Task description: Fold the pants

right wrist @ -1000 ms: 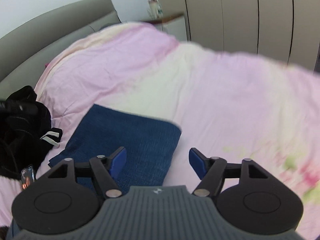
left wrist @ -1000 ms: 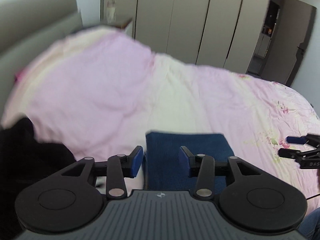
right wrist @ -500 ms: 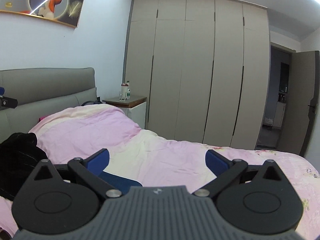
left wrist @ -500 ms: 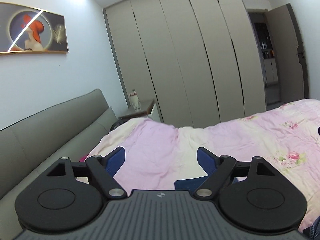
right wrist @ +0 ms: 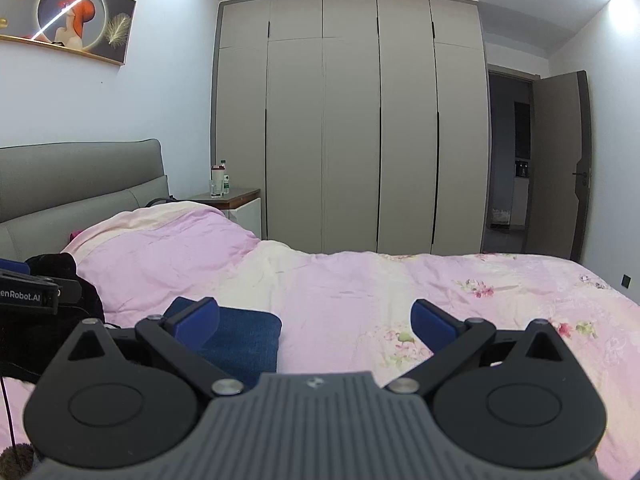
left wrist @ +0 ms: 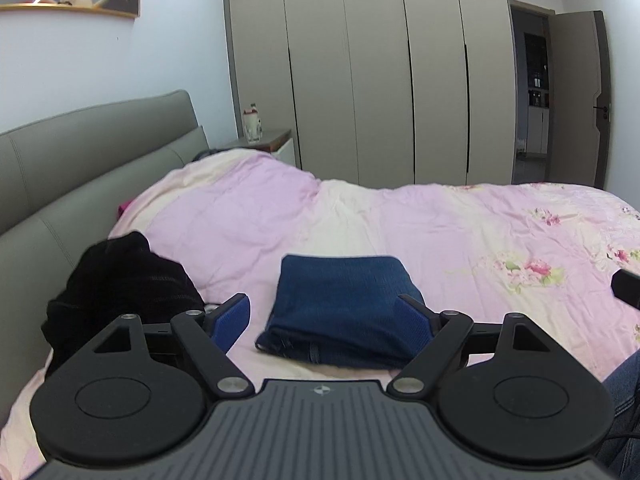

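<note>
Room: bedroom, beige floor-to-ceiling wardrobe [right wrist: 352, 120] on far wall, dark door [right wrist: 560, 164] ajar far right, framed picture [right wrist: 68, 20] upper left
Surface: pink floral quilt [left wrist: 400, 224] over bed, grey padded headboard [left wrist: 80, 160] at left
Far left: wooden nightstand [right wrist: 236, 196] with bottles, just beyond headboard
Left on quilt: crumpled black garment [left wrist: 120, 280], near headboard, apart from pants
Centre: folded dark blue denim pants [left wrist: 344, 304], flat rectangular stack on quilt, near edge of bed, nothing touching them
Left gripper [left wrist: 324, 320]: blue-padded jaws wide, empty, held above quilt, pants beyond the gap
Right gripper [right wrist: 316, 320]: blue-padded jaws wide, empty, pants behind its left finger, not gripped
Near right: blue jeans leg [left wrist: 624, 400] of person at frame edge
</note>
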`<state>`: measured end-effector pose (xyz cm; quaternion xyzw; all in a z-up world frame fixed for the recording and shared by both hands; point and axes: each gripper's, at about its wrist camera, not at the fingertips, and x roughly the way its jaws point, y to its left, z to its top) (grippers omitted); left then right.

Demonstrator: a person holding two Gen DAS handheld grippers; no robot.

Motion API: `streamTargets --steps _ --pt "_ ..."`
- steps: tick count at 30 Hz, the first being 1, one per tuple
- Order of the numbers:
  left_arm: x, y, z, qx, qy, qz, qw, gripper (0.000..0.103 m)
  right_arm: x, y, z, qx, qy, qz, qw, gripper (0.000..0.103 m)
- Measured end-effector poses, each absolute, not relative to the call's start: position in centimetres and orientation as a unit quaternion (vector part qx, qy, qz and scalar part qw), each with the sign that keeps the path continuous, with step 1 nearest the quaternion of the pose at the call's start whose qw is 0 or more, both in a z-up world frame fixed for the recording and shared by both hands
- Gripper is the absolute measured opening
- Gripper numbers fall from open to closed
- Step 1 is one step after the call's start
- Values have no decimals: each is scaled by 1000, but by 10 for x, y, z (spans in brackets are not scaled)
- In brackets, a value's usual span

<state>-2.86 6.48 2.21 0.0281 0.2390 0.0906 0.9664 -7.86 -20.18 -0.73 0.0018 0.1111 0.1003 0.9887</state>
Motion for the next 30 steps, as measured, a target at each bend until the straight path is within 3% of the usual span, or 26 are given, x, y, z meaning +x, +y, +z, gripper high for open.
streamTargets --steps 6,30 --pt "-28 53 -2 18 269 78 960 96 -72 -204 -40 11 164 81 983 98" --pt "-20 35 -7 19 279 59 958 96 -67 -216 -47 12 164 68 984 98"
